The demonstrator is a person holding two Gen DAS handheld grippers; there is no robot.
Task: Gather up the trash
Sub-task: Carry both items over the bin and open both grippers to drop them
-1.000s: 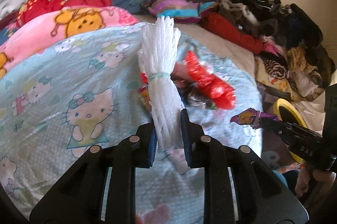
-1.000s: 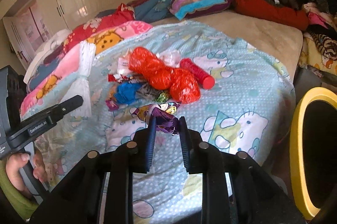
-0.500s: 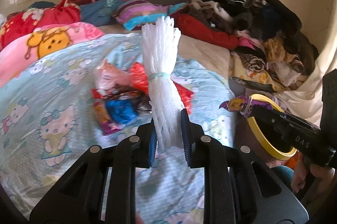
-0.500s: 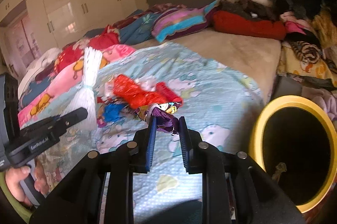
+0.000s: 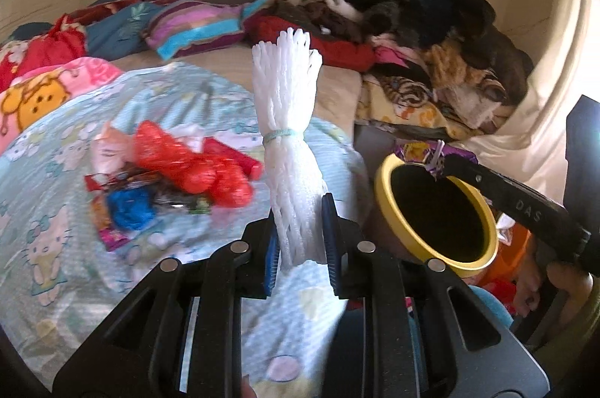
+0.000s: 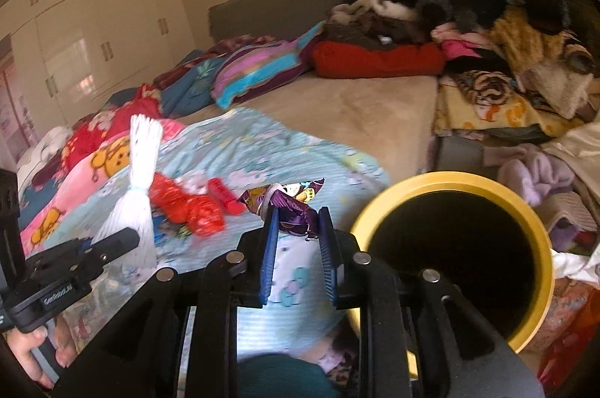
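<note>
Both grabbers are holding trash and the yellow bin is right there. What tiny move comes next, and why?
Probably carry the right hand-held gripper a little farther over the yellow bin before opening. Its purple wrapper is pinched but, from its own camera, sits left of the bin's rim. The left hand-held gripper holds the white foam net over the blanket, so it likely follows.

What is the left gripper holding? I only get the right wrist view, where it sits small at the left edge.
Observer: The left gripper is shut on a white foam net bundle tied with a pale band.
Operator: Is the purple wrapper over the bin?
Observer: From the left wrist view, the purple wrapper in the right gripper sits at the far rim of the yellow bin.
Operator: More trash left?
Observer: Yes, a blue wrapper lies beside the red bags.
</note>
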